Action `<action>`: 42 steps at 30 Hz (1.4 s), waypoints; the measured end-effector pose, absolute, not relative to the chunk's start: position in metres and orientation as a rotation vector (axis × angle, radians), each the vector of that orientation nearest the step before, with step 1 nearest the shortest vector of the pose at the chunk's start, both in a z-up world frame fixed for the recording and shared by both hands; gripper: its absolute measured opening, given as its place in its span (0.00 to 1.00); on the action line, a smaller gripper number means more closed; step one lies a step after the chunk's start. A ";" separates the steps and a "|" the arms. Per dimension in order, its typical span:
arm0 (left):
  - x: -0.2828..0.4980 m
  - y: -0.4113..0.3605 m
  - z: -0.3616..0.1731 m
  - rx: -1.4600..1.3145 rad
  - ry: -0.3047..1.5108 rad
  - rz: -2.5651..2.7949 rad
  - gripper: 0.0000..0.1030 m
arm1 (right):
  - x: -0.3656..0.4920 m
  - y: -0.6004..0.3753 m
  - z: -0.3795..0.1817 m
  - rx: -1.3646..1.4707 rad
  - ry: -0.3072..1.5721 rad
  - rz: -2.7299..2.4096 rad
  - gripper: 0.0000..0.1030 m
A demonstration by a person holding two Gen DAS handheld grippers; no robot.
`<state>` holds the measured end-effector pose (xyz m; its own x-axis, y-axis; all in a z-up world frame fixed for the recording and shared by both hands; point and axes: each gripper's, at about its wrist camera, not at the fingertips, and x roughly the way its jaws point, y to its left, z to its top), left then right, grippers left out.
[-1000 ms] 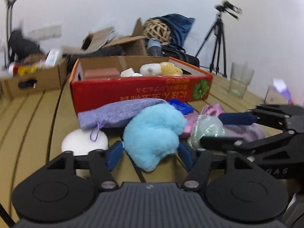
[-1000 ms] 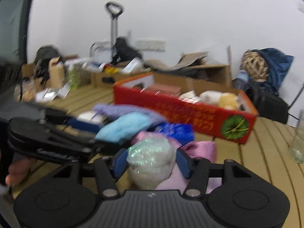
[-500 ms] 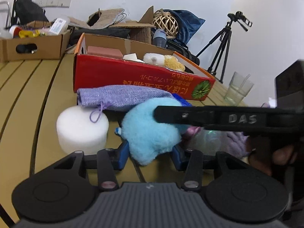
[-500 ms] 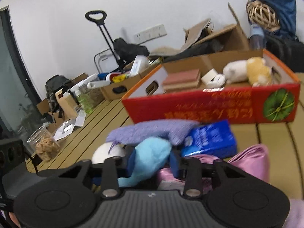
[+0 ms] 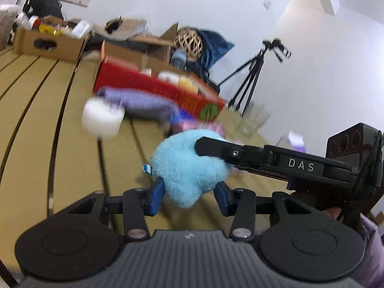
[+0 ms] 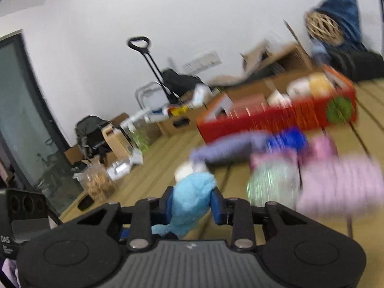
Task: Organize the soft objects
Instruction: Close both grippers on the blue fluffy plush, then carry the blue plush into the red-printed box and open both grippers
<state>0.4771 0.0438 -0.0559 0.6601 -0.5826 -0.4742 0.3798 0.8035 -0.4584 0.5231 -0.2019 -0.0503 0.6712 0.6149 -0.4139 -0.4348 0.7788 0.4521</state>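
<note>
Both grippers held one item, a light blue plush toy [image 5: 189, 168]. The left gripper [image 5: 188, 193] had its blue pads pressed into the toy's lower end; its jaws had just been closing, with the toy between them. The right gripper [image 6: 192, 204] clamped the same toy from the side, its jaws also just closing on it, and its black finger [image 5: 216, 146] lay across the toy's top in the left wrist view.

The toy sat above the slatted wooden table [image 5: 48, 124], nearer the cameras than the red cardboard box [image 5: 148, 84]. In front of that box lay a lavender pouch [image 5: 144, 100], with a white foam cylinder [image 5: 102, 120] beside it and a pink cloth [image 6: 340, 182] near it. Both views were motion-blurred.
</note>
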 end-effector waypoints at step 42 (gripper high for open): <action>0.765 0.048 -0.006 -0.257 0.695 -0.344 0.27 | 0.812 -0.160 -0.006 0.261 0.702 0.458 0.28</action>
<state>0.7654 0.0478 -0.0060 0.7160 -0.3912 -0.5782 0.2225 0.9129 -0.3422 0.8125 -0.1602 -0.0057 0.6704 0.4877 -0.5592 -0.3157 0.8695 0.3798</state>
